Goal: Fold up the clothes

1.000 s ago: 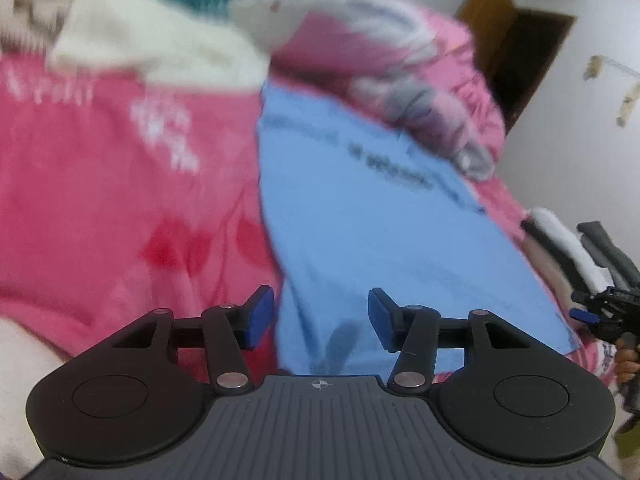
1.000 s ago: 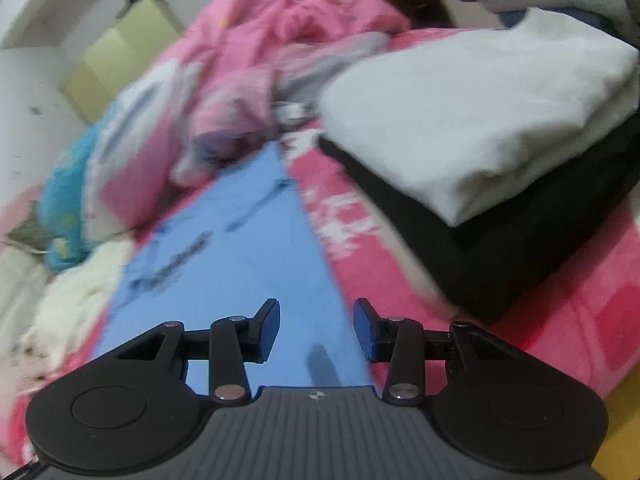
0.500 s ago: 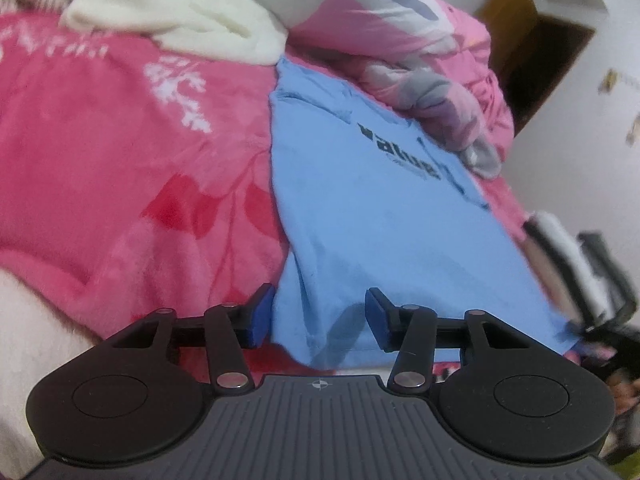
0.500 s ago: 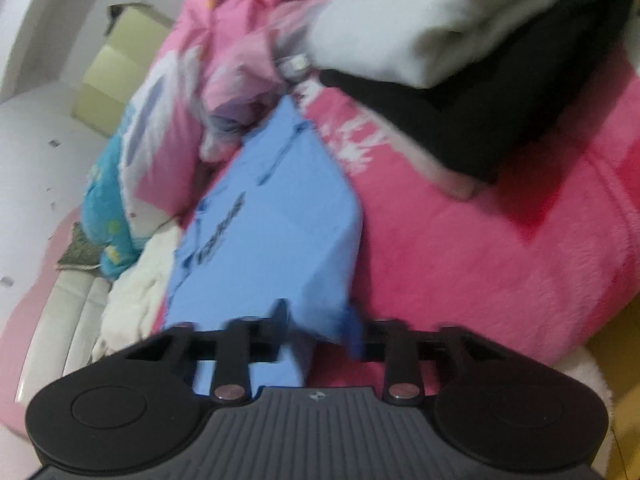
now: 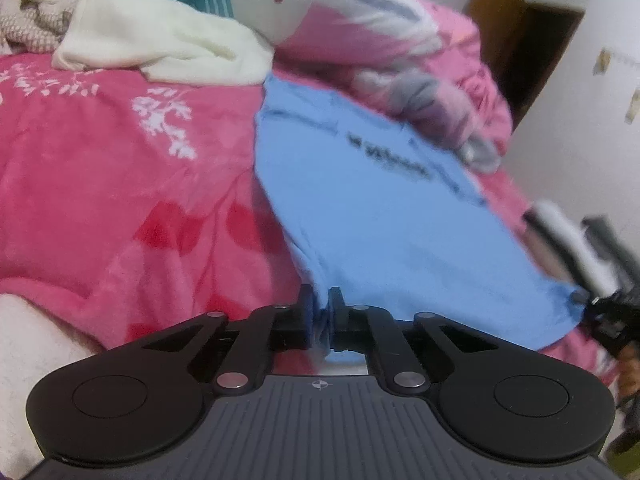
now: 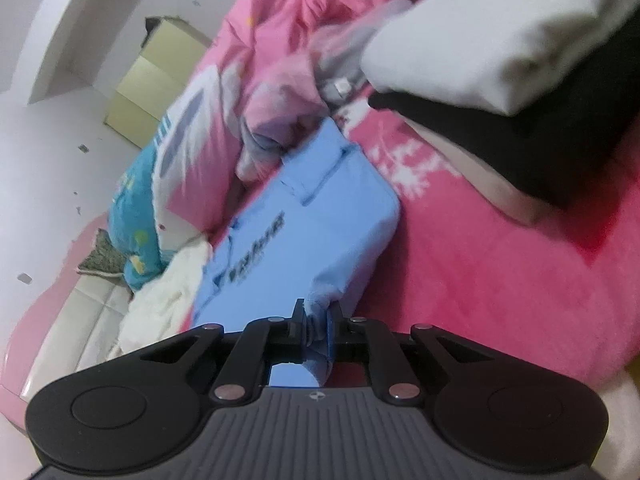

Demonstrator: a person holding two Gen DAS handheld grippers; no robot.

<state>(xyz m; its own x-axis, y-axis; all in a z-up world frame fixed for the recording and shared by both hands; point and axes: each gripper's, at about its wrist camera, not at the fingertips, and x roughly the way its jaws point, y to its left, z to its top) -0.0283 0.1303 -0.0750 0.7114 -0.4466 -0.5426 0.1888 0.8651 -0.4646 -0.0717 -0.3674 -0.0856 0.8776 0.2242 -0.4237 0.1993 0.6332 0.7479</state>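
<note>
Blue T-shirt [image 5: 384, 216] lies on the pink bed blanket [image 5: 120, 168], its long axis running straight away from both claws toward the heap of pink bedding [image 5: 400, 60] at the far end. Left claw [image 5: 320, 312] is pinched tight on the near left hem corner. Right claw [image 6: 318, 320] is closing, with the near right hem corner bunched between its pads. Both near corners already sit lifted off the blanket. Since the collar end and printed lettering lie directly ahead, the fold likely carries the hem forward over the body, both hands travelling together. Folded white and black clothes [image 6: 520, 60] stack to the right, well clear.
</note>
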